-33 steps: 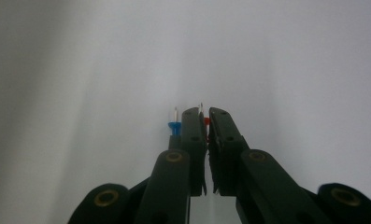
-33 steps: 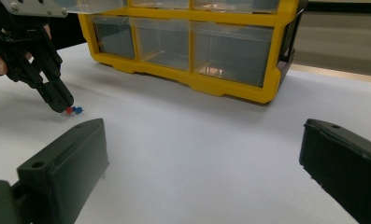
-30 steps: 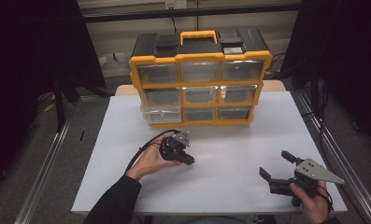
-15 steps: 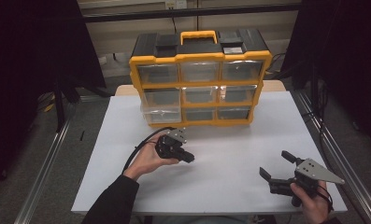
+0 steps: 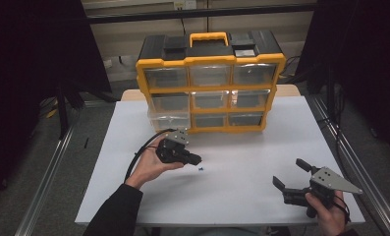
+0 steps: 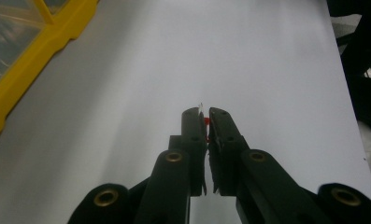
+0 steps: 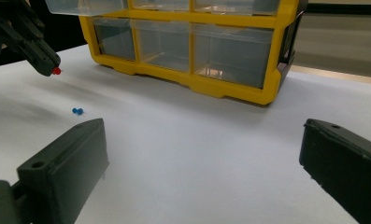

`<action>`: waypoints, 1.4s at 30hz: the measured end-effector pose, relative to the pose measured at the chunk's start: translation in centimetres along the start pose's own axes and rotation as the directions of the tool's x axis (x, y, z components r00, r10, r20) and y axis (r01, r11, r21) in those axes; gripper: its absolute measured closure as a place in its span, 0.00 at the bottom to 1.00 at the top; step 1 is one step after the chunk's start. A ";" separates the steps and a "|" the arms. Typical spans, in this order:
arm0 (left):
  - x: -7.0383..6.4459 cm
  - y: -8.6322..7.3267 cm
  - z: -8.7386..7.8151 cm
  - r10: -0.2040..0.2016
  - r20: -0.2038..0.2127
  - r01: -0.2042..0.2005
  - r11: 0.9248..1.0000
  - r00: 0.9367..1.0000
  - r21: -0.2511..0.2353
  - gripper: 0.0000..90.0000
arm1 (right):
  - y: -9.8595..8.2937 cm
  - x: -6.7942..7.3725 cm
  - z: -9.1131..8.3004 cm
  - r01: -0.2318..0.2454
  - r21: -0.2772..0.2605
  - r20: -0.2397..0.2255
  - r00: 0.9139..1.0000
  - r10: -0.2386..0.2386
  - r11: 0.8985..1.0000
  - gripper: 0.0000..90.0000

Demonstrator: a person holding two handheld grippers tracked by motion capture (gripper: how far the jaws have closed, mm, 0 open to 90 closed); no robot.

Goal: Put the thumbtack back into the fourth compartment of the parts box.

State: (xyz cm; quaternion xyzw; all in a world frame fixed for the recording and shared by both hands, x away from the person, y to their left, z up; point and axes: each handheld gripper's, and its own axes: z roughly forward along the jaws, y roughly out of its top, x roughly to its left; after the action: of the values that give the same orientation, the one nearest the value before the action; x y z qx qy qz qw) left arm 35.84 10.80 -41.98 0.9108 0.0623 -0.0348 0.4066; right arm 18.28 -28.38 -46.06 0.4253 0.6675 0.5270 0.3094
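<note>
My left gripper hovers over the middle of the white table, shut on a red push pin. The pin's red head pokes out of the closed tips. A blue push pin lies on the table just below and in front of those tips, also seen as a small blue dot. My right gripper is near the front right corner, open, with nothing between its jaws. Behind stands a yellow drawer organizer with clear drawers.
The organizer's lower-left drawer is pulled partway out over the table, close to the left gripper. The organizer's yellow frame runs along the left of the left gripper view. Table edges and metal rails flank both sides.
The left gripper has drifted slightly left and toward the organizer, still shut on the red pin. The right gripper has stayed in place.
</note>
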 end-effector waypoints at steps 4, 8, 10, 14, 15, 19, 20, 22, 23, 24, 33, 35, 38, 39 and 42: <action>0.0 0.1 -0.7 -0.008 -0.010 0.008 1.000 1.000 -0.030 0.95 | 0.0 0.0 0.0 0.000 0.000 -0.001 1.000 0.000 1.000 0.01; 0.0 0.2 -1.5 -0.026 -0.024 0.024 0.998 0.999 -0.054 0.95 | 0.0 0.0 0.0 -0.001 0.000 0.000 1.000 0.001 1.000 0.01; 0.0 0.2 -1.9 -0.025 -0.032 0.022 0.997 0.999 -0.071 0.95 | 0.0 0.0 0.0 0.000 0.001 -0.001 1.000 0.000 1.000 0.01; -0.1 0.5 -2.7 -0.020 -0.047 0.015 0.995 0.999 -0.096 0.95 | 0.0 0.0 0.0 0.000 0.000 -0.001 1.000 0.000 1.000 0.01; -0.2 0.6 -2.8 -0.026 -0.052 0.021 0.994 0.998 -0.105 0.95 | 0.0 0.0 0.0 0.000 0.000 -0.001 1.000 0.000 1.000 0.01; -0.1 0.6 -3.5 -0.034 -0.060 0.027 0.993 0.998 -0.119 0.95 | 0.0 0.0 0.0 0.003 -0.003 -0.001 1.000 -0.003 1.000 0.01; -0.1 0.5 -3.6 -0.035 -0.066 0.027 0.992 0.997 -0.120 0.95 | 0.0 0.0 0.0 0.001 -0.003 -0.002 1.000 -0.001 1.000 0.01; 0.0 0.5 -3.8 -0.035 -0.073 0.026 0.992 0.997 -0.124 0.95 | 0.0 0.0 0.0 0.002 -0.003 -0.001 1.000 -0.002 1.000 0.01; 0.0 0.5 -3.9 -0.037 -0.072 0.028 0.992 0.997 -0.125 0.95 | 0.0 0.0 0.0 0.001 -0.004 -0.001 1.000 -0.001 1.000 0.01; 0.0 0.5 -4.0 -0.043 -0.073 0.033 0.991 0.996 -0.131 0.95 | 0.0 0.0 0.0 0.000 -0.003 -0.002 1.000 0.000 1.000 0.01; -0.4 0.6 -5.2 -0.037 -0.085 0.023 0.988 0.996 -0.153 0.95 | 0.0 0.0 -0.1 0.001 -0.005 0.000 1.000 -0.001 1.000 0.01; -0.5 0.7 -5.6 -0.042 -0.090 0.026 0.986 0.995 -0.167 0.95 | 0.0 0.1 -0.1 -0.002 -0.007 0.002 1.000 0.002 1.000 0.01; -0.5 0.9 -6.1 -0.039 -0.094 0.022 0.985 0.995 -0.172 0.95 | 0.0 0.1 -0.1 0.000 -0.007 -0.001 1.000 0.000 1.000 0.01; -0.5 1.1 -6.3 -0.028 -0.100 0.011 0.987 0.995 -0.162 0.95 | 0.0 0.1 0.0 -0.003 -0.010 0.001 1.000 0.003 1.000 0.01; -0.5 1.4 -6.9 -0.008 -0.099 -0.009 0.986 0.995 -0.165 0.95 | 0.0 0.0 0.0 -0.002 -0.007 0.001 1.000 0.002 1.000 0.01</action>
State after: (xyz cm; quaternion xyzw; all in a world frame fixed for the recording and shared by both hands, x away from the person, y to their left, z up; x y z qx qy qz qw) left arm 35.59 14.94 -36.32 0.8746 0.0848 0.0159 0.4771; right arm 18.24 -28.36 -46.03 0.4252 0.6649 0.5296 0.3109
